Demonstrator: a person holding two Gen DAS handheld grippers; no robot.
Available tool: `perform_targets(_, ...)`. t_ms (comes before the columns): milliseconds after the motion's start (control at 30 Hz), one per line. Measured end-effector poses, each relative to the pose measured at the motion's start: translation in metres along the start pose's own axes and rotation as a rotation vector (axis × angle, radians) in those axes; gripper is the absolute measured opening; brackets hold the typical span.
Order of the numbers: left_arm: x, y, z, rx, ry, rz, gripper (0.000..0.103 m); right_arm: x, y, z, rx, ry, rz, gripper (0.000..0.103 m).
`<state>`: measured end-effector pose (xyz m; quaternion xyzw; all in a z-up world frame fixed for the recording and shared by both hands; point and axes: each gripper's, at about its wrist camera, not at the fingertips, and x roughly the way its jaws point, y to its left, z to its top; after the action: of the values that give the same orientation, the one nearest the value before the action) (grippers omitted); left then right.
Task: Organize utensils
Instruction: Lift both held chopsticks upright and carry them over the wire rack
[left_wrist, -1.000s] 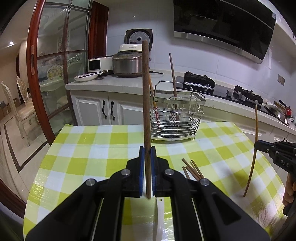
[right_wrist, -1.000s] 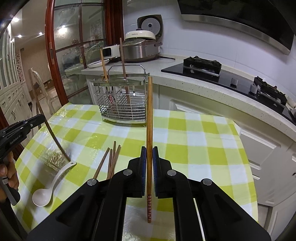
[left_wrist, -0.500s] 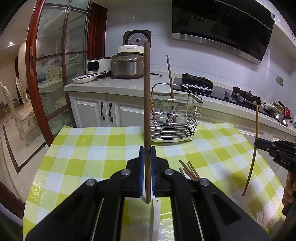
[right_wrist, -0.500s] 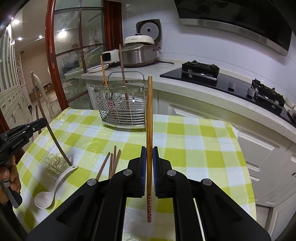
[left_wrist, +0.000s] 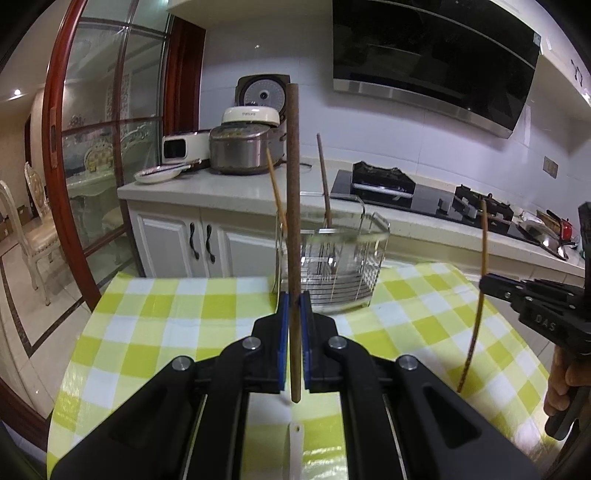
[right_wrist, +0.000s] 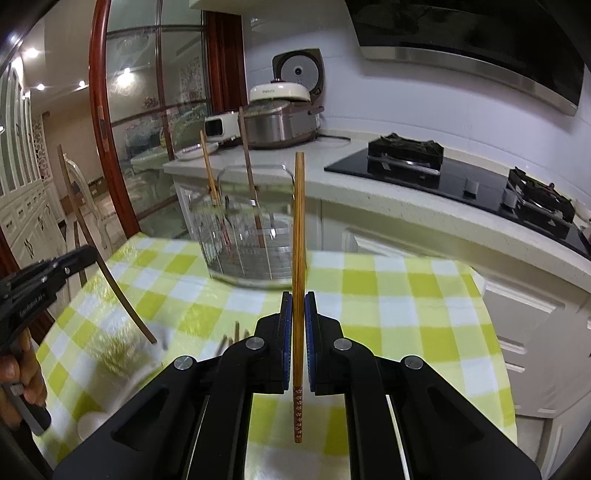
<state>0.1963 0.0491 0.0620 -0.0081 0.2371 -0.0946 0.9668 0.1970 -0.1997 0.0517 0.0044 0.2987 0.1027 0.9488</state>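
My left gripper (left_wrist: 294, 306) is shut on a dark brown chopstick (left_wrist: 293, 184), held upright in front of the wire utensil basket (left_wrist: 332, 266). My right gripper (right_wrist: 298, 306) is shut on a light bamboo chopstick (right_wrist: 298, 221) with a red patterned lower end, also upright before the basket (right_wrist: 251, 240). Two chopsticks (left_wrist: 324, 177) lean inside the basket. Each gripper shows in the other's view: the right gripper (left_wrist: 484, 282) at the right edge, the left gripper (right_wrist: 88, 254) at the left. Loose chopsticks (right_wrist: 231, 338) and a blurred white spoon (right_wrist: 110, 398) lie on the checked tablecloth.
The round table (left_wrist: 166, 314) with its yellow-green cloth stands against a white counter (left_wrist: 221, 192). On the counter are a rice cooker (left_wrist: 243, 151) and a black stove (right_wrist: 443, 173). A red-framed glass door (left_wrist: 66, 184) and a chair (left_wrist: 33, 229) are at the left.
Both grippers have lifted and moved toward the basket, which now looks larger and closer. The loose chopsticks on the cloth have dropped out of the left wrist view.
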Motion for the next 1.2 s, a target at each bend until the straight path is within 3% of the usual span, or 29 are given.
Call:
perform_targets(767,0.018,-0.008,0.126,0.003,-0.258,-0.067,0.006,0.016,0.020,0.149,0.020,-0.235,0.052,0.008)
perform_targets(1033,0.037,0.000,0.146,-0.027,-0.293,-0.070,0.006,0.030,0.027,0.171,0.011,-0.317,0.073,0.008)
perform_targets(1200,0.059,0.001,0.153,-0.046,-0.286,-0.072,0.006,0.054,0.028,0.171,0.010,-0.302,0.074,0.008)
